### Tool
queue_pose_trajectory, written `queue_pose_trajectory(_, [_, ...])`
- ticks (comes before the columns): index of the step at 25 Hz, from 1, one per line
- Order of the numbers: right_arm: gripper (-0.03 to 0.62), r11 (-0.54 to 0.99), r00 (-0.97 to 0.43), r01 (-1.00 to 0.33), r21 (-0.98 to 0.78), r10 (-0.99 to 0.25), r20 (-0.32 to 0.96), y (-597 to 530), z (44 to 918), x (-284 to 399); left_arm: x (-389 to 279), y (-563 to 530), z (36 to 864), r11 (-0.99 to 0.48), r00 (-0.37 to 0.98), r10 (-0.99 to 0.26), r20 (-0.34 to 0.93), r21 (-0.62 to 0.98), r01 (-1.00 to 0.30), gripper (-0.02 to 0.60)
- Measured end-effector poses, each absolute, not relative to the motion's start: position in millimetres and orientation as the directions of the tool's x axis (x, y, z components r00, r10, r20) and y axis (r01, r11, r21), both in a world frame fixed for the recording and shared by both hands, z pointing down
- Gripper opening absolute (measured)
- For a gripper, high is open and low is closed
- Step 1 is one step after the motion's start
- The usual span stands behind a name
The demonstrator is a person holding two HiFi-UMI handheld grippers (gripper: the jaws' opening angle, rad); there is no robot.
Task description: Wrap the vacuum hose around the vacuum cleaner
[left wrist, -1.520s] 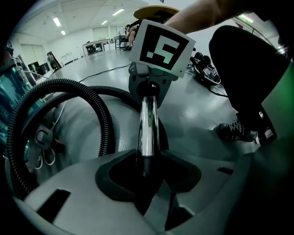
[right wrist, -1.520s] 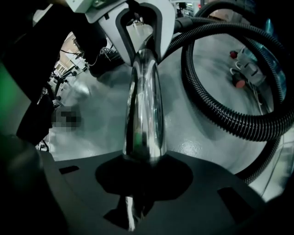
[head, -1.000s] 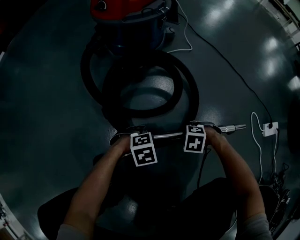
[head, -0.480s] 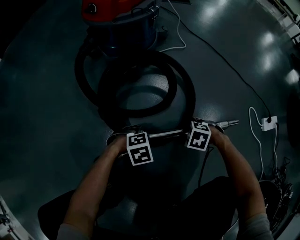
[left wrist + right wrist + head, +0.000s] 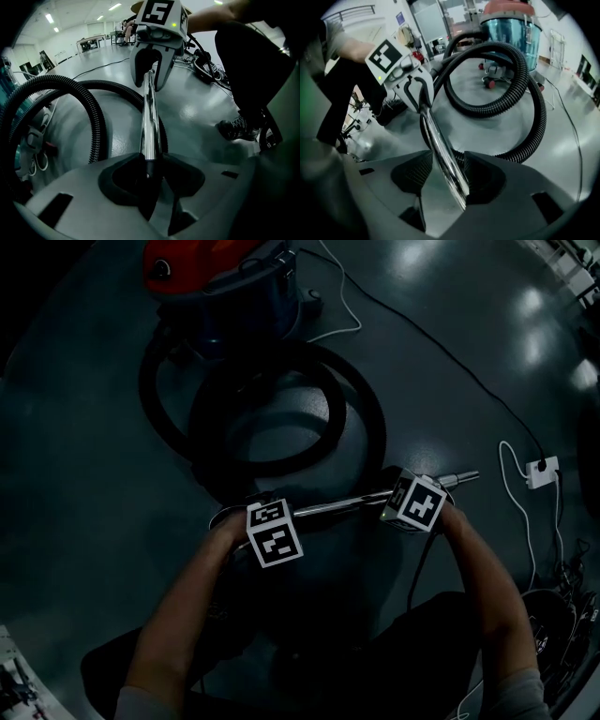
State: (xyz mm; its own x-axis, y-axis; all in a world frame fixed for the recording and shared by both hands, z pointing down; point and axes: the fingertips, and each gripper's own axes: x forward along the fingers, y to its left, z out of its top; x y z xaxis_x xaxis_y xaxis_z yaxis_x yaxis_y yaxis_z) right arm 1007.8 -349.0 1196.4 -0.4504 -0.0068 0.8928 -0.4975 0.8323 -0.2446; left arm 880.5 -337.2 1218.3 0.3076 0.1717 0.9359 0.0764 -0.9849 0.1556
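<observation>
The vacuum cleaner (image 5: 211, 277), red on top with a blue drum, stands at the far edge of the floor. Its black ribbed hose (image 5: 361, 409) lies coiled in loops in front of it. A chrome wand (image 5: 337, 507) runs between my two grippers. My left gripper (image 5: 249, 510) is shut on the wand (image 5: 149, 122) near its hose end. My right gripper (image 5: 401, 495) straddles the wand (image 5: 440, 145) further along. Its jaws have just been opening; the tube lies slanted between them with a gap at the left pad.
A white power strip (image 5: 542, 470) with a white cord lies on the floor at the right. A thin black cable (image 5: 450, 362) runs from it towards the vacuum. Tangled cables (image 5: 562, 596) sit at the right edge. The person's shoe (image 5: 236, 129) stands close by.
The right gripper has rolled, its marker cube now tilted, and has shifted slightly right and up along the wand. The left gripper has kept its hold in place.
</observation>
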Motion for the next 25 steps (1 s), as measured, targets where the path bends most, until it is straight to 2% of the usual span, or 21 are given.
queue_pose_trajectory(4, [0.210,0.829,-0.497,-0.498,-0.257,-0.030,0.867,-357,1189,997,882,-341,1199,-0.972,0.360,0.232,0.904,0.229,0.051,0.158])
queue_pose_trajectory(10, [0.206,0.820,-0.509,-0.518,-0.245,-0.066,0.858,-367,1179,990,895,-355,1170,-0.975,0.370,0.222,0.902,0.205,0.087,0.160])
queue_pose_trajectory(13, [0.016,0.795,-0.467,-0.588,-0.151,-0.181,0.865,-382,1171,994,901,-359,1157,-0.972,0.396,0.236,0.887,0.215,0.098,0.159])
queue_pose_trajectory(15, [0.006,0.780,-0.478,-0.612,-0.129,-0.235,0.846,-386,1156,990,906,-365,1149,-0.973,0.420,0.229,0.878,0.218,0.075,0.156])
queue_pose_trajectory(18, [0.006,0.751,-0.488,-0.651,-0.112,-0.301,0.819,-379,1136,986,908,-369,1138,-0.983,0.425,0.182,0.887,0.172,0.062,0.008])
queue_pose_trajectory(25, [0.006,0.649,-0.441,-0.757,-0.078,-0.419,0.794,-352,1068,1000,904,-365,1068,-0.985,0.449,0.172,0.877,0.152,0.079,0.008])
